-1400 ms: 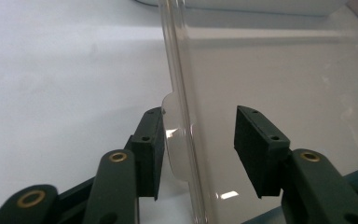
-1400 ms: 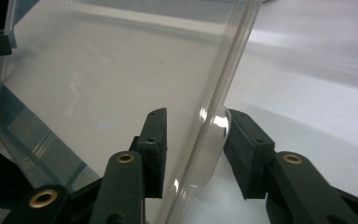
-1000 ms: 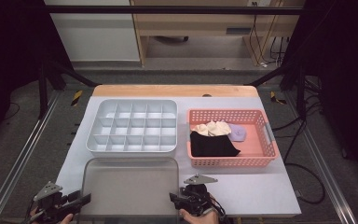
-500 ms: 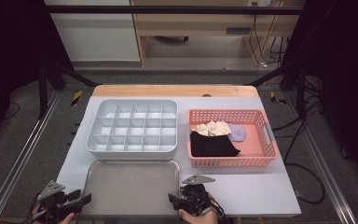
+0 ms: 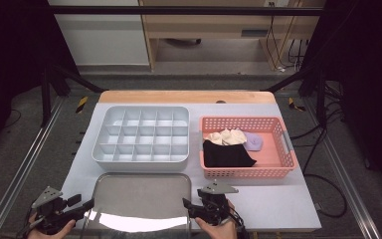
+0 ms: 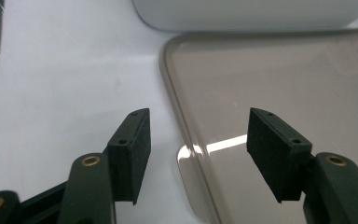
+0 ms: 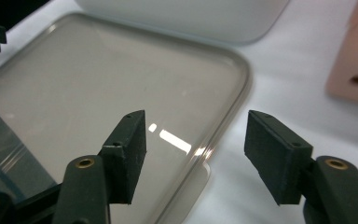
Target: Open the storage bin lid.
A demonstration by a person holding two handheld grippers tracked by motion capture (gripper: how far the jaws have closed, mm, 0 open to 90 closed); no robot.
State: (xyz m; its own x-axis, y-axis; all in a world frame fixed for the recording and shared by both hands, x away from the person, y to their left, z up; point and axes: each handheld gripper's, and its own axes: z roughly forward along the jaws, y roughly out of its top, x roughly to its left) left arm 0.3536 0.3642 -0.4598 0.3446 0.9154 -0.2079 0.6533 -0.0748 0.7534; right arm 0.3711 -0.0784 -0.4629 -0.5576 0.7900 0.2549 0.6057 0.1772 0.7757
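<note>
A clear grey lid (image 5: 139, 196) lies flat on the white table, just in front of the white divided tray (image 5: 139, 163). My left gripper (image 5: 87, 205) is at the lid's left edge and my right gripper (image 5: 188, 206) at its right edge. In the left gripper view the lid (image 6: 284, 84) has its rim between the jaws of the left gripper (image 6: 196, 154), and neither pad touches it. The right gripper (image 7: 196, 154) straddles the lid (image 7: 98, 79) the same way. Both pairs of jaws have just been opening.
A pink basket (image 5: 248, 172) to the right of the tray holds a black cloth (image 5: 226, 154), a cream cloth (image 5: 231, 137) and a lilac one (image 5: 253, 142). Its corner (image 7: 354, 70) is close to the right gripper. The table's front edge runs right by both hands.
The lid has settled flat on the table in front of the tray, its outline now sharp. Both hands have stayed at its two sides.
</note>
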